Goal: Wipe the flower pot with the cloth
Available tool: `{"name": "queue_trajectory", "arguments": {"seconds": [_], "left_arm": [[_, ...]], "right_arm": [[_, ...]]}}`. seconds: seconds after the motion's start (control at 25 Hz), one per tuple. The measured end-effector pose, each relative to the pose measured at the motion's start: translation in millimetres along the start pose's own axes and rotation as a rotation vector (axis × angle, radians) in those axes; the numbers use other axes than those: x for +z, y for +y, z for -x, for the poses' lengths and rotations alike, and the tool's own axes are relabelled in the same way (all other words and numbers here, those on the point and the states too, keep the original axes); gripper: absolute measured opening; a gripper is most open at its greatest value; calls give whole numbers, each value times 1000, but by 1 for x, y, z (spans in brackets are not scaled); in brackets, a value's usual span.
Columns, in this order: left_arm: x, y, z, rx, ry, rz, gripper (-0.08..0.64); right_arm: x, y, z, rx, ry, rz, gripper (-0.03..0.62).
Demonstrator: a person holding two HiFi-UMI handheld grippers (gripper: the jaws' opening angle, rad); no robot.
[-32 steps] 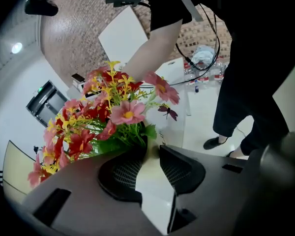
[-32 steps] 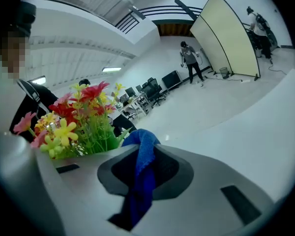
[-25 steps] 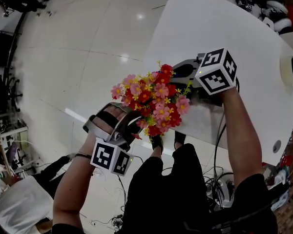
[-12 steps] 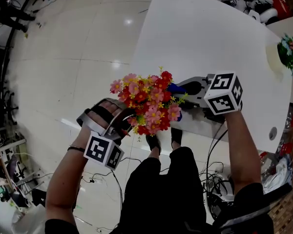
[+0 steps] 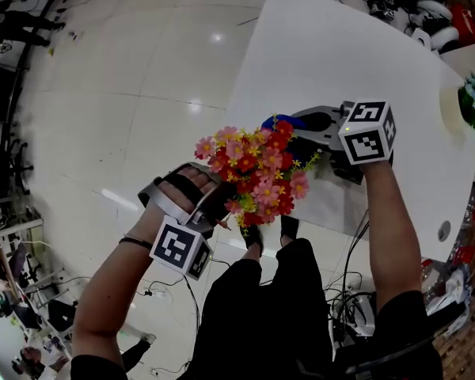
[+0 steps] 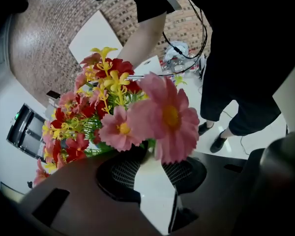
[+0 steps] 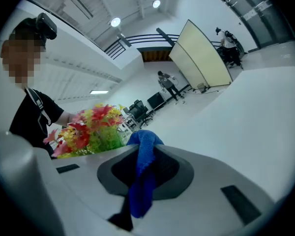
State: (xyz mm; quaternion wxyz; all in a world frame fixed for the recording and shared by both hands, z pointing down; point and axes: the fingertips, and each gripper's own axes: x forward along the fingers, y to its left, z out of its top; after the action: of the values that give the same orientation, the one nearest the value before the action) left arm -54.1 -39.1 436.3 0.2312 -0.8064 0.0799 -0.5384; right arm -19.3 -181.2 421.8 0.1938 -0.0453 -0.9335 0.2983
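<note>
Our left hand-held gripper (image 5: 202, 204) grasps the white pot (image 6: 155, 191) directly under the flowers (image 5: 257, 172). Its jaws have just been easing a little wider, with the pot between the pads. Our right hand-held gripper (image 5: 301, 123) is clenched on the blue cloth (image 7: 141, 173), which hangs from its jaws just behind the flowers; we cannot tell whether it touches them. The flowers are up in the air at the edge of the white surface (image 5: 340, 46), partly over the floor (image 5: 142, 70).
</note>
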Motion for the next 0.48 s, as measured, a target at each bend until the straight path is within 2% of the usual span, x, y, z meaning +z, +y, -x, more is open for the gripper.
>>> {"name": "queue_trajectory", "arguments": {"seconds": [0.16, 0.24, 0.36, 0.48], "left_arm": [[1, -2, -3, -7, 7, 15, 141], [0, -1, -3, -9, 11, 21, 141], [-3, -3, -2, -14, 27, 14, 141], [-4, -4, -1, -17, 34, 7, 141]], "right_arm": [[-2, 5, -44, 158, 102, 23, 38], [-5, 14, -50, 231, 159, 0, 37], [-12, 18, -47, 245, 221, -42, 37], [-22, 20, -33, 204, 244, -29, 37]]}}
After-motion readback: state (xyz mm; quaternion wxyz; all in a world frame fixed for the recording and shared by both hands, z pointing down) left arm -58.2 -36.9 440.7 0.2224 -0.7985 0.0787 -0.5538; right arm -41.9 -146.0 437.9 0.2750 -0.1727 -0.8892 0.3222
